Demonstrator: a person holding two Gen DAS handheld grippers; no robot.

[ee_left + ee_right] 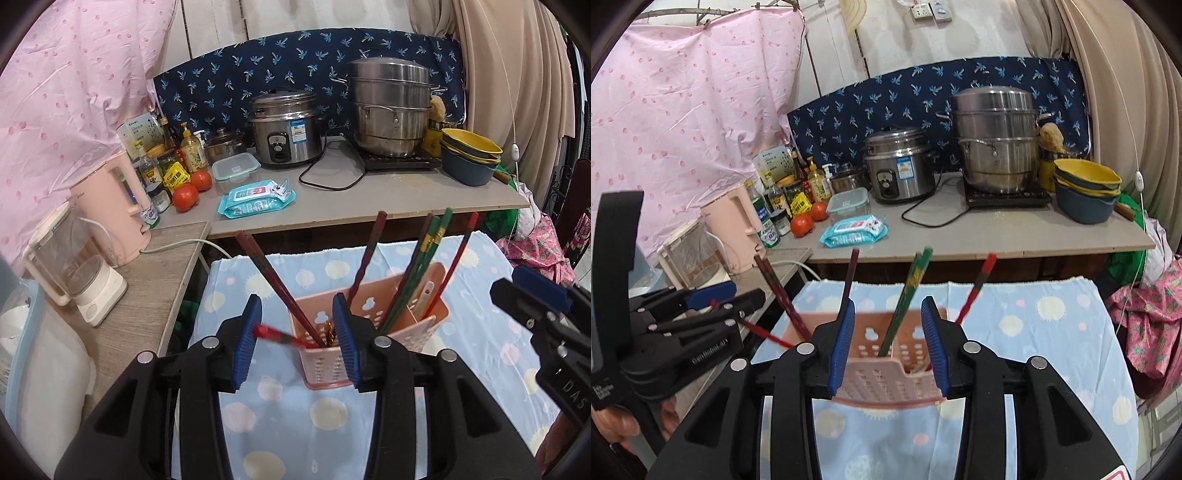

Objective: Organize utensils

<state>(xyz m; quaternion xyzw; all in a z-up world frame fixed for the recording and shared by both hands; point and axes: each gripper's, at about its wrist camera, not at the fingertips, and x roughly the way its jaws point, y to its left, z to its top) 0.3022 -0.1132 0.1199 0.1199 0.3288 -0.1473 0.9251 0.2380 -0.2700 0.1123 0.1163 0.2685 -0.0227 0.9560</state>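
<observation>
A pink perforated utensil basket (373, 332) stands on a blue patterned cloth (480, 332). Several chopsticks stand in it, dark red (273, 280), green (421, 266) and red (458, 258). My left gripper (301, 343) is open right before the basket's left compartment; a blurred red chopstick (280, 334) lies between its pads, sloping into the basket. My right gripper (888, 347) is open and empty, with the basket (886, 369) between its fingers. The green chopsticks (908, 291) look blurred there. The left gripper (713, 299) shows at the left of the right wrist view, and the right gripper's fingers (532, 295) at the right of the left wrist view.
A counter (369, 195) behind holds a rice cooker (284, 127), a steel steamer pot (391, 107), stacked bowls (469, 155), wipes (255, 197), tomatoes (184, 197) and bottles. A pink kettle (110, 206) and a glass jug (70, 269) stand on a side table at left.
</observation>
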